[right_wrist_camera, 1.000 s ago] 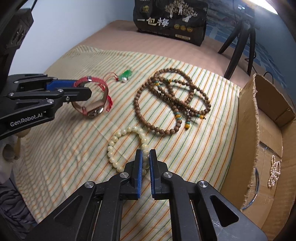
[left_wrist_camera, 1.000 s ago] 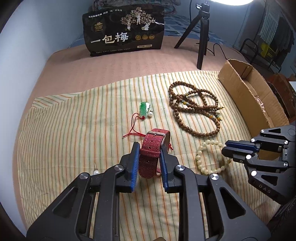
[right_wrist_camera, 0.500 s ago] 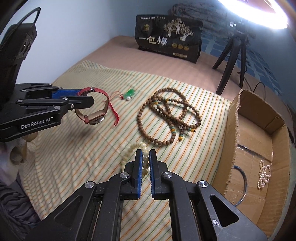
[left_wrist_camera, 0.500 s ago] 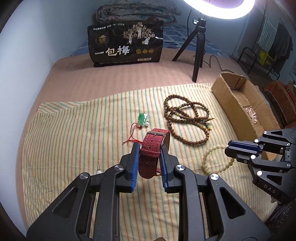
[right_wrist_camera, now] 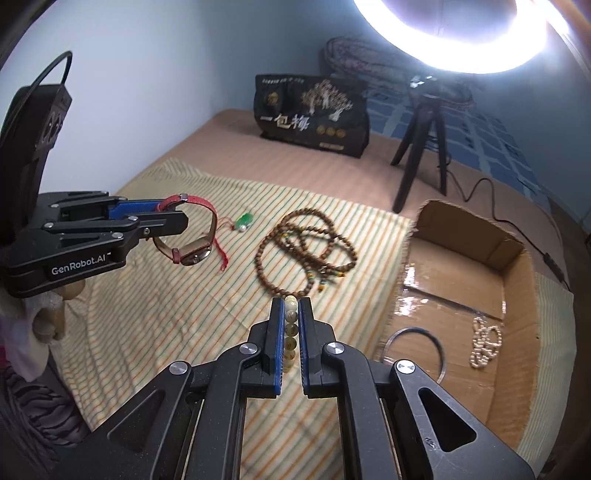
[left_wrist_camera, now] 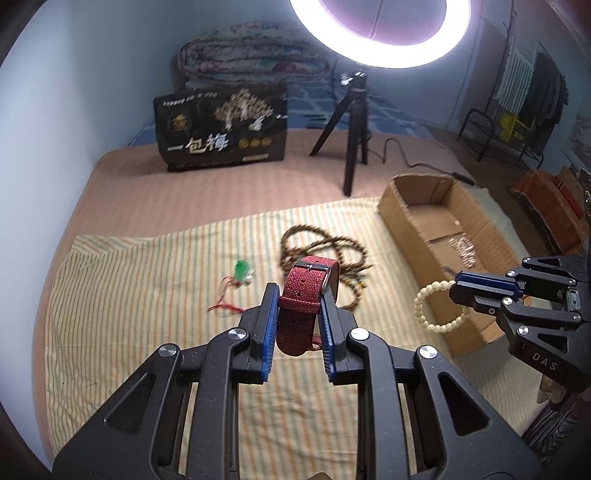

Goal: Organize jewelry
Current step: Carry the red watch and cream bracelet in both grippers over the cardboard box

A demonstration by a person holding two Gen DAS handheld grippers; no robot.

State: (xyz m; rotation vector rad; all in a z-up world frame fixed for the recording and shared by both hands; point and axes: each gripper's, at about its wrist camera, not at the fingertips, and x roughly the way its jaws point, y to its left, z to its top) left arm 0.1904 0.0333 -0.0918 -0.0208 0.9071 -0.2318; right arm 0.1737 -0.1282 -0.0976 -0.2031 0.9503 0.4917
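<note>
Woven red cloth strap point(left_wrist_camera: 303, 302) — glossy cream beads point(left_wrist_camera: 436, 306), matt cardboard box point(right_wrist_camera: 461, 266).

A black printed bag point(left_wrist_camera: 221, 131) is stood upright on the bed point(left_wrist_camera: 184, 192), beside a ring light point(left_wrist_camera: 380, 33) carried on a black tripod point(left_wrist_camera: 351, 122). A folded quilt point(left_wrist_camera: 255, 59) is seen behind.

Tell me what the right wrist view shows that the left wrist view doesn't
Only the right wrist view shows the watch face on the red watch side-on, the left gripper's GenRobot.AI label, and a thin ring lying in the cardboard box.

Only the left wrist view shows the cream bead bracelet dangling as a full loop from the right gripper, plus the clothes rack.

Both show the brown bead necklace, green pendant, striped cloth, black bag, tripod and pearls in the box.
</note>
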